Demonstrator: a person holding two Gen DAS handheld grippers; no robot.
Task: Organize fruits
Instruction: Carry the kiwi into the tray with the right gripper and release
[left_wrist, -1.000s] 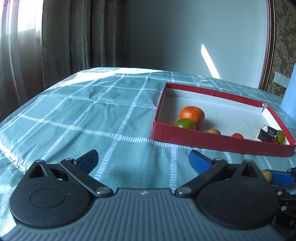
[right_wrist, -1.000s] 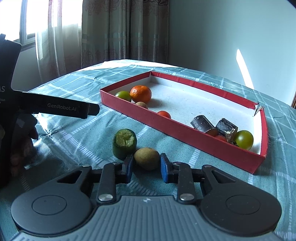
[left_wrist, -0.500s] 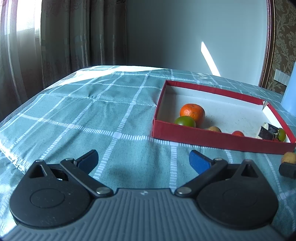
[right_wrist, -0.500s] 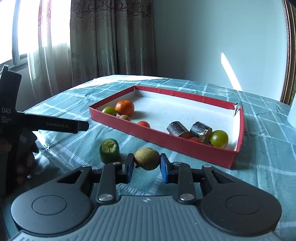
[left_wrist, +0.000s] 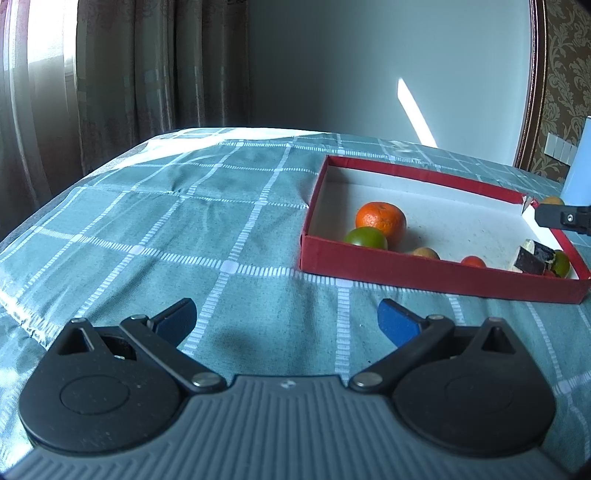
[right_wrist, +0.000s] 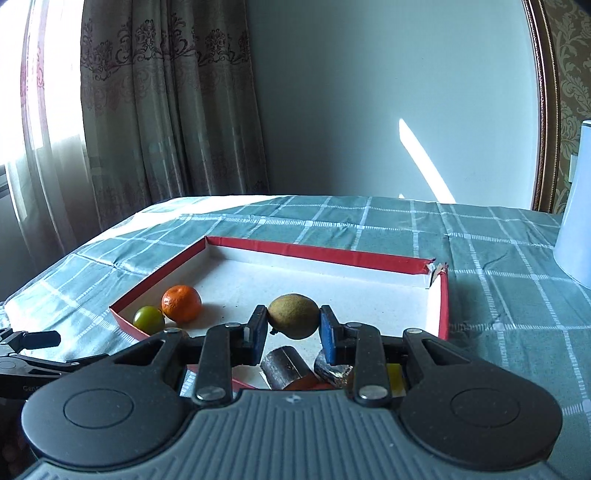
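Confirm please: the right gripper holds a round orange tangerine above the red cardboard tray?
Not the tangerine. In the right wrist view, the right gripper holds a brownish-green oval fruit above the red cardboard tray; the orange tangerine lies inside it.

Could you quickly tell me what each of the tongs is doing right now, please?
Left tongs: open, empty.
Right tongs: shut on the brownish kiwi-like fruit.

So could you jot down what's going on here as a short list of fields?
setting: table with a teal checked cloth
container: shallow red box
already in box: orange, green fruit, two dark chunks
right tool: shut on a brownish-green fruit, held above the box
left tool: open, holding nothing, over the cloth
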